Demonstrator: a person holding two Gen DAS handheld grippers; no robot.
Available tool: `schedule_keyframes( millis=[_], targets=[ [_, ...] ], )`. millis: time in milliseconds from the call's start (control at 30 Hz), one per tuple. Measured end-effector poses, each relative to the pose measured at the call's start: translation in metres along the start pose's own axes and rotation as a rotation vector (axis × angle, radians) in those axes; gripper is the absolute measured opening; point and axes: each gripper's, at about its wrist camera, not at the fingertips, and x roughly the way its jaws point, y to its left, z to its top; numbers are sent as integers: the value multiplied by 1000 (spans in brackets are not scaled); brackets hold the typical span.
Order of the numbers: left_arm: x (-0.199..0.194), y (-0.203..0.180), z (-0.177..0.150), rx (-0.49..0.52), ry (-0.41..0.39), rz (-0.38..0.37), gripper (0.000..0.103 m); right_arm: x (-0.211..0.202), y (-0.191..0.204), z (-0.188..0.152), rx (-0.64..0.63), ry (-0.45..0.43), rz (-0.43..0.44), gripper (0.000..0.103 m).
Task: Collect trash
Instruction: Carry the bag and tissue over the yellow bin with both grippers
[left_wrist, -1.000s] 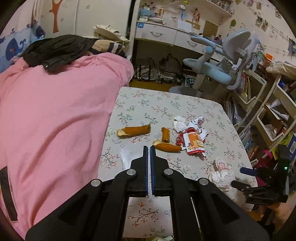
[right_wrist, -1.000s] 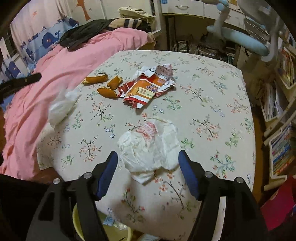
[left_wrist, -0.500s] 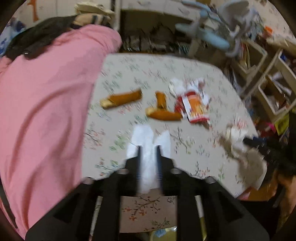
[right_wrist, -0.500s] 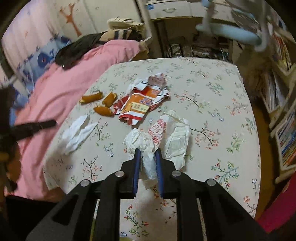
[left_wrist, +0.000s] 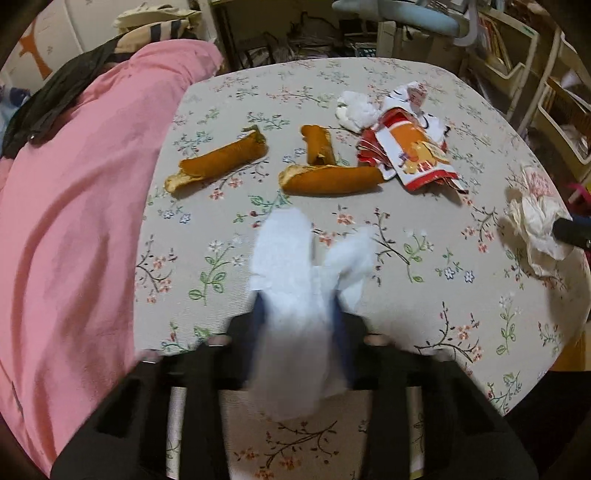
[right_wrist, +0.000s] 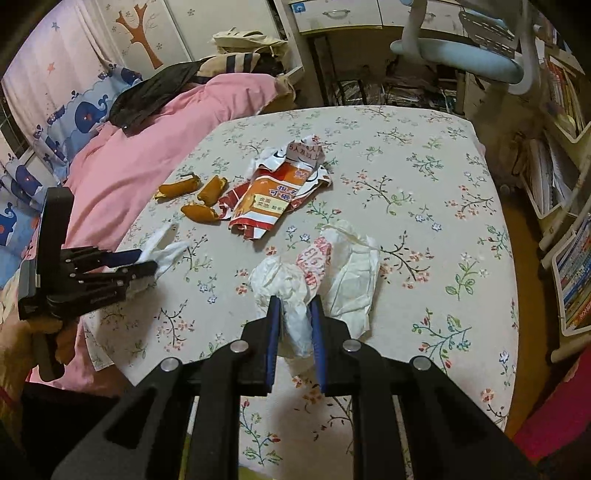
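Left gripper (left_wrist: 299, 317) is clamped on a white tissue (left_wrist: 306, 273), jaws narrow, tissue bulging out ahead and below; the view is motion-blurred. Seen from the right wrist, the same gripper (right_wrist: 146, 260) sits at the table's (right_wrist: 424, 177) left edge with the tissue (right_wrist: 166, 251) sticking out of its tips.

Right gripper (right_wrist: 295, 314) is pinched on a crumpled white wrapper (right_wrist: 317, 269) with red print, near the front edge of the table; the rest of the wrapper lies on the cloth.

Loose on the table: three orange peels (left_wrist: 221, 162) in a cluster, and a red-orange snack bag (right_wrist: 273, 195) touching them.

Containers: shelf bins (left_wrist: 565, 122) to the right hold papers; contents otherwise unclear.
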Motion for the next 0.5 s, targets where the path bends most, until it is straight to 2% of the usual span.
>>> schedule_keyframes(
  millis=[33, 133, 367, 500],
  targets=[
    [-1, 2, 0, -7, -2, -6, 15, 0, 1, 0, -3, 0, 1, 17],
    [-5, 6, 2, -35, -21, -14, 9, 0, 3, 0, -15, -2, -6, 17],
    [-31, 17, 9, -98, -116, -10, 9, 4, 5, -1, -35, 12, -31, 17],
    [-43, 30, 12, -162, -153, -40, 9, 3, 7, 0, -41, 0, -29, 17]
  ],
)
